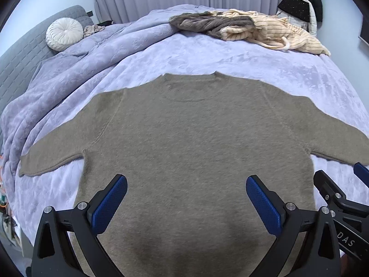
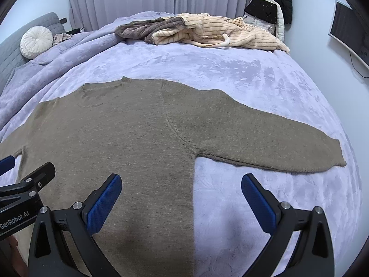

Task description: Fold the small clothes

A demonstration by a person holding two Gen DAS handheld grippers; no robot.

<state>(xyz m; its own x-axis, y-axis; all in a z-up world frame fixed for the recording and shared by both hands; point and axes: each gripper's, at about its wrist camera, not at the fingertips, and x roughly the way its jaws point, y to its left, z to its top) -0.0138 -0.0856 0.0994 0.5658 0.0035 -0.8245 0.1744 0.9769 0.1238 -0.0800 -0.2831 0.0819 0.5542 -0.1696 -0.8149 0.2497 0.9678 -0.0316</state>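
Observation:
An olive-brown knit sweater (image 1: 184,143) lies flat on the lavender bed cover (image 1: 207,53), collar far, both sleeves spread out to the sides. It also shows in the right wrist view (image 2: 120,133), with its right sleeve (image 2: 265,138) stretched toward the bed's right edge. My left gripper (image 1: 186,184) is open and empty, hovering over the sweater's lower body. My right gripper (image 2: 181,184) is open and empty over the sweater's right side edge, below the armpit. Each gripper shows at the edge of the other's view.
A pile of clothes, grey-brown and cream striped (image 2: 200,34), lies at the far side of the bed. A bunched lavender blanket (image 1: 57,87) and a round white cushion (image 1: 64,33) sit at the left. Curtains, hanging coats (image 2: 276,0) and a monitor (image 2: 350,32) are behind.

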